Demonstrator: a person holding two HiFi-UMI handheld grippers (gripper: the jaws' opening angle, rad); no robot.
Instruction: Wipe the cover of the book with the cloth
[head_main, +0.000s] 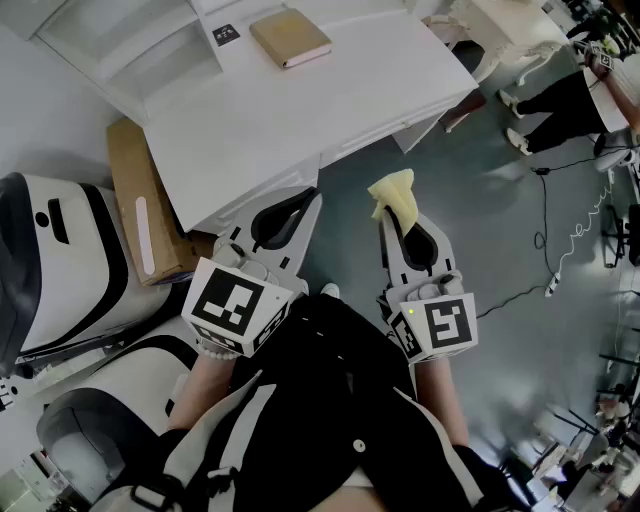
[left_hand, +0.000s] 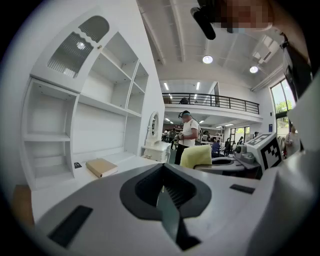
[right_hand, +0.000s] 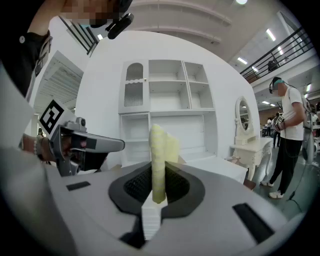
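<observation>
A tan book (head_main: 290, 37) lies flat on the white desk (head_main: 300, 110), far ahead of both grippers; the book (left_hand: 101, 167) also shows small in the left gripper view. My right gripper (head_main: 398, 206) is shut on a folded yellow cloth (head_main: 393, 195), which sticks up between its jaws; in the right gripper view the cloth (right_hand: 160, 160) stands upright in the grip. My left gripper (head_main: 300, 205) is shut with nothing in it, level with the right one, just short of the desk's near edge. Both are held over the grey floor.
A cardboard box (head_main: 145, 205) leans by the desk's left side, next to a white and black machine (head_main: 50, 260). A white shelf unit (left_hand: 75, 110) stands on the desk. A person (head_main: 565, 95) stands at the far right. A cable (head_main: 560, 250) runs over the floor.
</observation>
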